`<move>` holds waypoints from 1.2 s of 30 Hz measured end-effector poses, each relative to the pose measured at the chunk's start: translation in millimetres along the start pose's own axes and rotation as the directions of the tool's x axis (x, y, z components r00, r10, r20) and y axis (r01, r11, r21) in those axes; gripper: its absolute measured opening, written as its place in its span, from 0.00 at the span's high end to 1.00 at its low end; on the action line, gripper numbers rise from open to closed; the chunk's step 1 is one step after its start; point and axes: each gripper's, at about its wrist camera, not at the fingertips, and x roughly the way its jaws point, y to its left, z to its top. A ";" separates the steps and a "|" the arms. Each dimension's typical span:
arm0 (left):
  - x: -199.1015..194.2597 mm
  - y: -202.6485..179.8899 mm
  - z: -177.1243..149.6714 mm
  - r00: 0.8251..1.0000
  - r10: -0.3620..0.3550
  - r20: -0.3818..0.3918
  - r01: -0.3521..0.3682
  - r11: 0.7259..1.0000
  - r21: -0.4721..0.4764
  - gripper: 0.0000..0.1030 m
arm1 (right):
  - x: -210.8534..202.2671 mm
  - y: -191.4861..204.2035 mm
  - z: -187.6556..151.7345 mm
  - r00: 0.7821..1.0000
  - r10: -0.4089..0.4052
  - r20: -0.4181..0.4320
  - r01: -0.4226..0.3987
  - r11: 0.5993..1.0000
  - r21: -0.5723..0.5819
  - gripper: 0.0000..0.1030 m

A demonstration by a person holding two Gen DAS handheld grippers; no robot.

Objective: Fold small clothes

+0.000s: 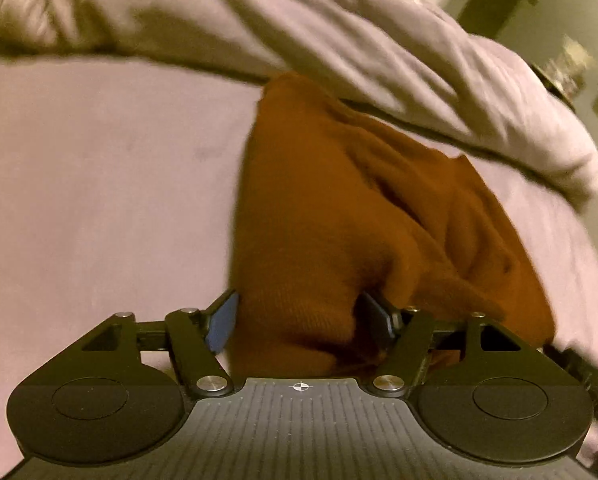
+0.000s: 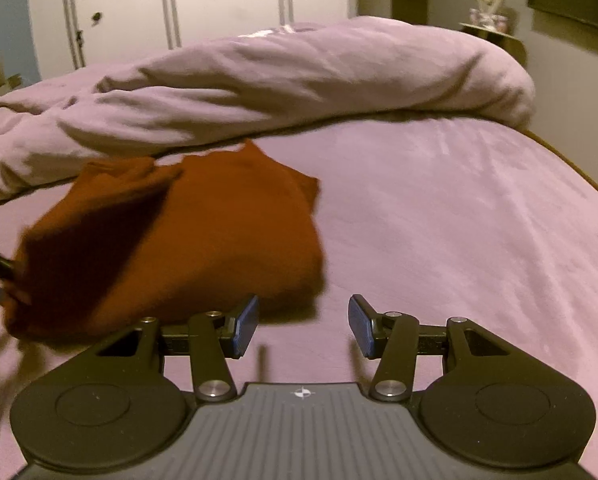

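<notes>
I see a rust-brown garment made of soft knit cloth, a bit fuzzy and not shiny at all. The bed sheet under it is smooth lilac cloth with a faint soft nap. At the far side lies a duvet of the same pale cloth, puffy and full of creases. My left gripper looks like matt black plastic, with ridged grey plastic on its body and shiny round metal pins. Its fingers have blue pads that look rubbery. My right gripper is made the same way. The far cupboard doors are smooth, white and plain.
</notes>
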 end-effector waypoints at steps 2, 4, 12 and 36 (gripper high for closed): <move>-6.0 5.3 1.0 1.000 -0.028 0.000 0.028 1.000 -0.010 0.29 | 0.2 8.7 10.3 0.999 0.032 0.021 -0.032 0.999 -0.017 0.52; -12.0 14.8 -1.0 0.999 -0.047 0.006 0.047 0.998 -0.036 0.28 | 2.9 15.4 24.2 0.995 0.094 0.035 -0.095 0.996 0.003 0.48; -34.3 30.5 -10.0 0.996 0.042 0.076 -0.040 0.999 -0.030 0.26 | 52.1 47.8 75.9 0.925 0.372 -0.078 -0.360 0.924 0.128 0.36; -27.4 -2.2 -3.5 0.999 0.016 0.048 -0.018 0.999 0.037 0.12 | 46.1 95.8 85.4 0.975 0.208 0.078 -0.165 0.913 -0.374 0.89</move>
